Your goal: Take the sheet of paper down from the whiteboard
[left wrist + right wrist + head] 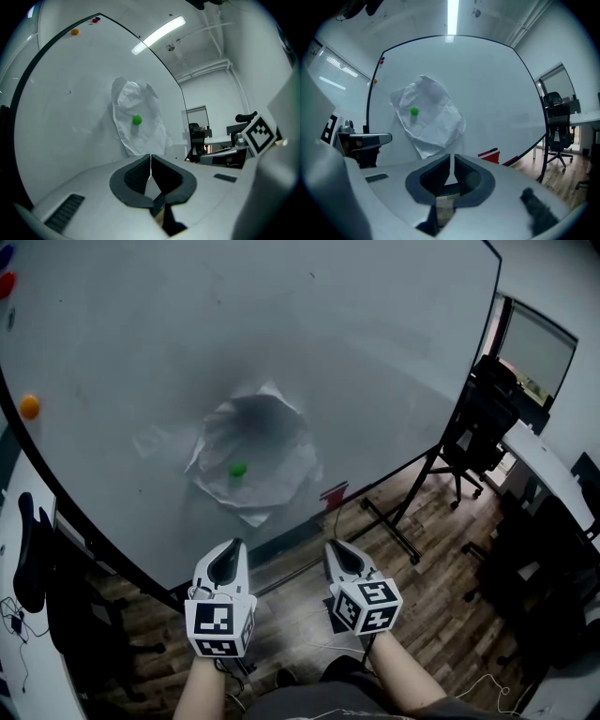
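A crumpled white sheet of paper (251, 457) hangs on the whiteboard (281, 334), pinned by a green round magnet (238, 469). The sheet (138, 126) and its magnet (136, 120) show ahead in the left gripper view, and the sheet (429, 115) with the magnet (414, 111) in the right gripper view too. My left gripper (228, 557) and right gripper (341, 555) are side by side below the sheet, short of the board. Both are shut with nothing between the jaws.
An orange magnet (30, 407) and a red one (6, 283) sit at the board's left edge. A red eraser (334, 494) rests on the board's lower rail. Black office chairs (487, 413) and a desk (553, 460) stand to the right on the wooden floor.
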